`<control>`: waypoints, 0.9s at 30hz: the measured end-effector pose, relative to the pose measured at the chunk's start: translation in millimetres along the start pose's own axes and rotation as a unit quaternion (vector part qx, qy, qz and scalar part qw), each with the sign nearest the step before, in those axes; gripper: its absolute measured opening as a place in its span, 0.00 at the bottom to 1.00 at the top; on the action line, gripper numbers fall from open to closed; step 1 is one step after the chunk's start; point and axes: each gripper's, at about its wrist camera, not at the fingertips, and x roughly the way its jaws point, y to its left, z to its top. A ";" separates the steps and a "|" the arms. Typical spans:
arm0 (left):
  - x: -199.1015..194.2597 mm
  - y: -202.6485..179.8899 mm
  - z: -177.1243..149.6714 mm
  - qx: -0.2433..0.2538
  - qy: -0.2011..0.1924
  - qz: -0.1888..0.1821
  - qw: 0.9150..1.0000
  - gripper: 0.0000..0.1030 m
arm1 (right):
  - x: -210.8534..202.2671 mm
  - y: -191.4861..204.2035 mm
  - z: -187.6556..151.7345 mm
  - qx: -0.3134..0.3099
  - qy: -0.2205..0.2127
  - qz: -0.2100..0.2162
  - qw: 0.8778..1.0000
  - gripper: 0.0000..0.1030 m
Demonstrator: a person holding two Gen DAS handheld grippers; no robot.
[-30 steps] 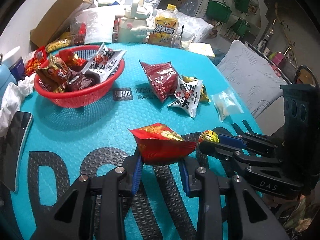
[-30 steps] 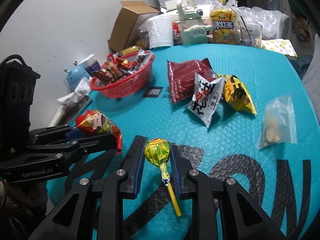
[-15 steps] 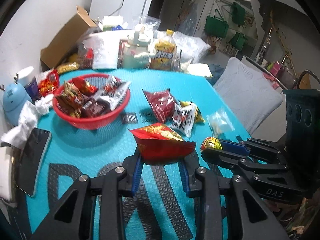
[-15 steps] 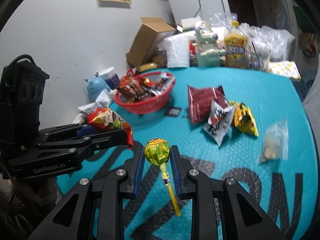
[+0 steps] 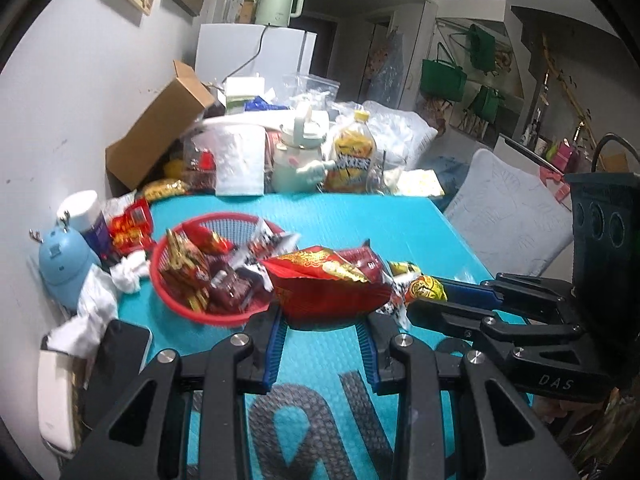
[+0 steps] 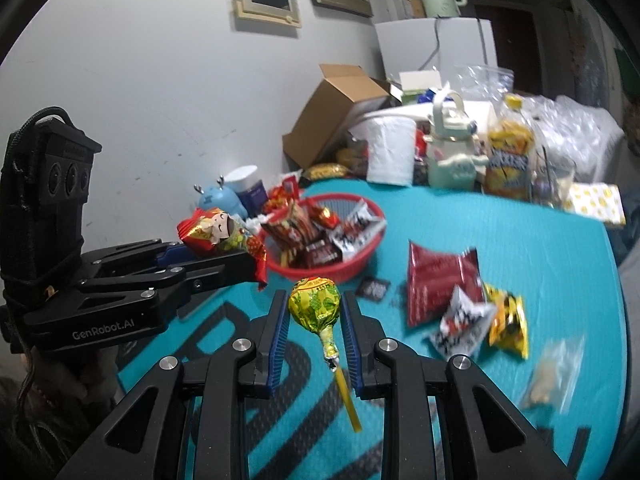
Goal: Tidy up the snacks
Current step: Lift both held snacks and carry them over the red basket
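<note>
Teal bench [image 6: 500, 240]; one red basket [image 6: 362, 266] of snacks at centre frame. Three packets [image 6: 440, 280] and one clear bag [image 6: 552, 376] lie at right. Left claw [image 5: 322, 316] clamped on a red, gold-printed packet [image 5: 324, 292], lower centre. Right claw [image 6: 314, 312] clamped on one yellow-green lollipop [image 6: 314, 306], stick downward.

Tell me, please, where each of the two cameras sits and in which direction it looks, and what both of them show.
Left wrist: sits on the left gripper, looks over its fingers, shut on a red snack packet, toward the red basket; the right gripper is at the right side.
Right wrist: sits on the right gripper, shut on a lollipop, facing the same way; the left gripper is at the left side.
Shared: basket, teal table, both held snacks.
</note>
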 end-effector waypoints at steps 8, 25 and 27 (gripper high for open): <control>13.5 20.6 21.5 0.001 -0.002 0.022 1.000 0.31 | 22.1 -2.4 31.1 -0.026 -0.002 0.006 1.000 0.25; 69.1 63.3 33.5 -0.016 0.052 0.049 0.997 0.31 | 88.8 -16.6 69.7 -0.047 0.019 0.010 0.999 0.25; 76.3 68.4 30.8 -0.025 0.065 0.046 0.997 0.31 | 95.4 -17.1 70.1 -0.049 0.024 0.012 0.998 0.25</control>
